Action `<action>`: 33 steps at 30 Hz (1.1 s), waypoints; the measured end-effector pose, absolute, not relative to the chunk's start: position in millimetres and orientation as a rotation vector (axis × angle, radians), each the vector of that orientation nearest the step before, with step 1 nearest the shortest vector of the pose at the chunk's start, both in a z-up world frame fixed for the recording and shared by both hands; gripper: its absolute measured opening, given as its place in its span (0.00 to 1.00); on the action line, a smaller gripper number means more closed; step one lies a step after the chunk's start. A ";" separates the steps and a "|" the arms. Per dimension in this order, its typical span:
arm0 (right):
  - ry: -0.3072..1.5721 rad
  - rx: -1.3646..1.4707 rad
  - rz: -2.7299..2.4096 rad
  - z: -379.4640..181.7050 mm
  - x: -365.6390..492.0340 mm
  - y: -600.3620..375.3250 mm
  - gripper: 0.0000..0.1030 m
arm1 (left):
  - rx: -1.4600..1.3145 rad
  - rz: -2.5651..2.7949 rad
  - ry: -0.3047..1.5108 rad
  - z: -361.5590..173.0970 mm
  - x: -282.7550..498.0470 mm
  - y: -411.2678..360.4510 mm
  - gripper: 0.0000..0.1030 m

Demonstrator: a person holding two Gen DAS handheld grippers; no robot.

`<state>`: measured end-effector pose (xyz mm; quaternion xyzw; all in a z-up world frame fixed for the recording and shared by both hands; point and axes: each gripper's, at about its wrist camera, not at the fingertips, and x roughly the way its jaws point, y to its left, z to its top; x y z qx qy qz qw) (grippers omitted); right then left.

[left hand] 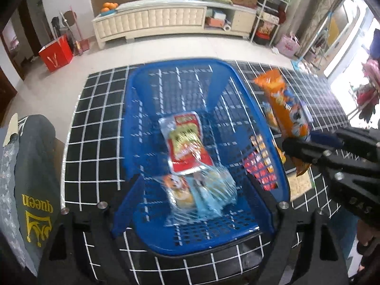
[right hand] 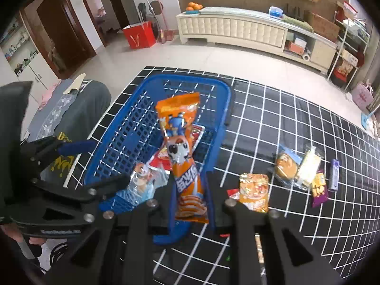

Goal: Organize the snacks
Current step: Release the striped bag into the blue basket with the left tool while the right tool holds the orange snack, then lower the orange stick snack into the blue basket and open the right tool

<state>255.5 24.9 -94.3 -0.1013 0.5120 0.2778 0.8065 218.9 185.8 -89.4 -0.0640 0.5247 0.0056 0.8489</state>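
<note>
You have the basket (right hand: 133,128) standing on the table (right hand: 273,123), toward its left side, with two packets lying inside it, the sachet (left hand: 187,142) farther from you and the clear pack (left hand: 201,190) nearer, their ends overlapping. Your right gripper (right hand: 190,190) holds the long packet (right hand: 182,156) upright over the basket's right rim, while your left gripper (left hand: 192,204) hangs above the basket's near end with nothing between its fingers. To the right of the basket, a row of loose snacks (right hand: 299,175) lies on the table, and behind the table a cabinet (right hand: 237,30) runs along the far wall.
</note>
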 end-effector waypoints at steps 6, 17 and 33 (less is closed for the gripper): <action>1.137 -0.260 0.540 -106.1 268.7 51.0 0.25 | -0.188 0.023 1.077 -83.9 231.1 214.4 0.80; 1.177 -0.315 0.469 -124.6 304.7 77.4 0.25 | -0.178 0.028 1.059 -97.6 263.0 242.4 0.80; 1.111 -0.308 0.447 -112.7 307.2 73.3 0.75 | -0.156 0.048 1.053 -99.6 268.4 241.4 0.80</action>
